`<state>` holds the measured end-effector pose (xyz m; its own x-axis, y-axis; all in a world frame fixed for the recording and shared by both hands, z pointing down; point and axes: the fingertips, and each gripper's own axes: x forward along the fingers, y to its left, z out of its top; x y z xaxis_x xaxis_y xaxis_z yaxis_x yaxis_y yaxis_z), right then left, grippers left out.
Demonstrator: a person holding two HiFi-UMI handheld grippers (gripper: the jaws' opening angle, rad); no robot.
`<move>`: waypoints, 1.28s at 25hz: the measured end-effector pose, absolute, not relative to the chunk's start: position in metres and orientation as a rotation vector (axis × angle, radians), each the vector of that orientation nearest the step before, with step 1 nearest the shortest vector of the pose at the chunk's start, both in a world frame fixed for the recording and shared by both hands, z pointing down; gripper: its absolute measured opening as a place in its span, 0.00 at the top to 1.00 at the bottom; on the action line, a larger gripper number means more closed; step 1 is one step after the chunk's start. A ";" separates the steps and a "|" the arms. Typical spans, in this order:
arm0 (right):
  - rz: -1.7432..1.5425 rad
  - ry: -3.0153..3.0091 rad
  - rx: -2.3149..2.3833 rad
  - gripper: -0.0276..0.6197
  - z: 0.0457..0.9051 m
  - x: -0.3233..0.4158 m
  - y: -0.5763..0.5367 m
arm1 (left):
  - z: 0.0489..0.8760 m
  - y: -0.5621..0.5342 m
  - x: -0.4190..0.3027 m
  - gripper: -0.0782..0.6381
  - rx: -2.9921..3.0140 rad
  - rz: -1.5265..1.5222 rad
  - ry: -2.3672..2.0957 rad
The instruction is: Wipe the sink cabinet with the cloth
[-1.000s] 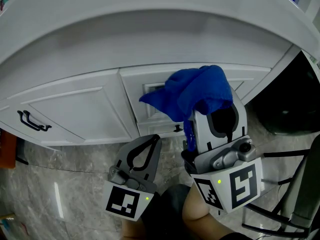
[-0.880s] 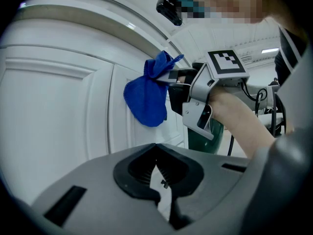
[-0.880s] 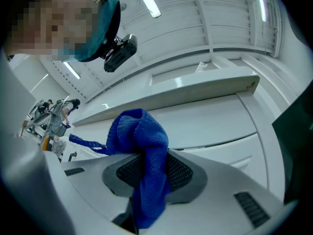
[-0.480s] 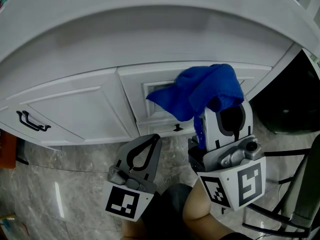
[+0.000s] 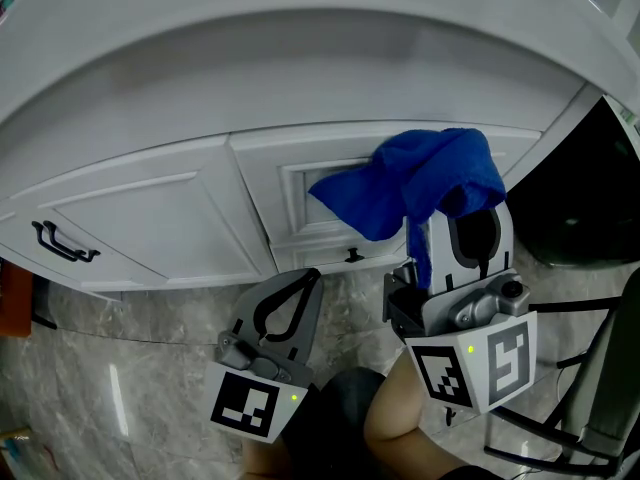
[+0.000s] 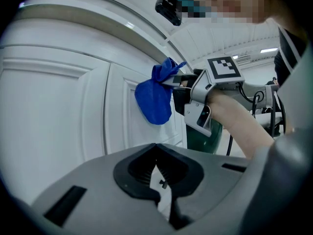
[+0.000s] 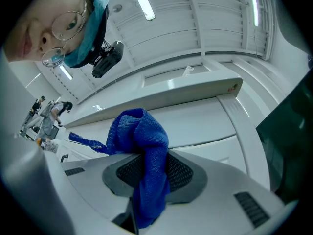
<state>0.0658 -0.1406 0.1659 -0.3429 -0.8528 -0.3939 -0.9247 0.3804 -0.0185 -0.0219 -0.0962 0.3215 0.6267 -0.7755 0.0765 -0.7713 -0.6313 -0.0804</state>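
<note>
grey marbled floor (image 5: 150, 338) runs under a white cabinet (image 5: 150, 218), whose front curves below a broad white counter (image 5: 300, 58). off to your right, past the cabinet's end, stands a dark bin (image 5: 570, 218).

your right gripper (image 5: 445, 213) is raised in front of the cabinet's middle panel, marker cube toward you. its jaws are clamped on the cloth (image 5: 420, 183). in the right gripper view a twisted blue strand runs down between the two pads, and the rest bunches up over the tips.

your left gripper (image 5: 305, 280) is lower and to the left, over the floor just in front of the cabinet's base and well apart from the cloth. its jaws are closed tip to tip with nothing between them.

the bunched part of the cloth spreads left from the right jaws over the recessed middle panel and looks to touch its face. in the left gripper view it hangs as a blue flap flat by that panel.

on the left door a black handle (image 5: 65, 243) sits near the outer edge. a small black knob (image 5: 353, 257) sits at the bottom of the middle panel, just below the cloth.
</note>
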 end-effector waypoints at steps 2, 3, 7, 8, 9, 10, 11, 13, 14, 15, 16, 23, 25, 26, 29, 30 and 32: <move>0.295 2.301 -1.557 0.78 0.166 0.069 -0.141 | 0.321 -0.096 -0.021 0.89 -2.801 -0.156 1.335; 0.294 2.298 -1.561 0.78 0.166 0.070 -0.141 | 0.321 -0.097 -0.020 0.89 -2.801 -0.156 1.334; 0.287 2.284 -1.579 0.78 0.168 0.074 -0.143 | 0.323 -0.096 -0.020 0.89 -2.794 -0.185 1.313; 0.287 2.281 -1.583 0.78 0.168 0.075 -0.143 | 0.324 -0.096 -0.020 0.89 -2.790 -0.200 1.303; 0.287 2.279 -1.586 0.78 0.168 0.076 -0.143 | 0.324 -0.096 -0.019 0.89 -2.786 -0.210 1.295; 0.288 2.277 -1.590 0.78 0.169 0.077 -0.143 | 0.324 -0.096 -0.019 0.89 -2.786 -0.209 1.294; 0.287 2.274 -1.593 0.78 0.169 0.079 -0.143 | 0.323 -0.096 -0.018 0.89 -2.790 -0.198 1.301; 0.282 2.267 -1.599 0.78 0.169 0.082 -0.143 | 0.323 -0.096 -0.017 0.89 -2.797 -0.187 1.312; 0.279 2.262 -1.602 0.78 0.169 0.084 -0.143 | 0.324 -0.096 -0.016 0.89 -2.797 -0.193 1.309; 0.275 2.256 -1.607 0.78 0.169 0.086 -0.143 | 0.324 -0.096 -0.015 0.89 -2.796 -0.204 1.302; 0.271 2.251 -1.611 0.78 0.170 0.088 -0.143 | 0.325 -0.096 -0.014 0.89 -2.795 -0.216 1.293; 0.263 2.240 -1.613 0.78 0.173 0.091 -0.144 | 0.329 -0.098 -0.006 0.89 -2.869 -0.133 1.257; 0.267 2.239 -1.613 0.78 0.172 0.092 -0.143 | 0.328 -0.096 -0.003 0.89 -2.899 -0.104 1.239; 0.274 2.238 -1.615 0.78 0.171 0.092 -0.143 | 0.328 -0.095 -0.001 0.89 -2.905 -0.109 1.222; 0.294 2.240 -1.620 0.78 0.171 0.091 -0.143 | 0.327 -0.092 0.001 0.89 -2.909 -0.121 1.185; 0.299 2.241 -1.621 0.78 0.172 0.091 -0.143 | 0.326 -0.091 0.000 0.89 -2.912 -0.114 1.185; 0.307 2.243 -1.627 0.78 0.172 0.092 -0.143 | 0.324 -0.091 -0.002 0.89 -2.912 -0.096 1.199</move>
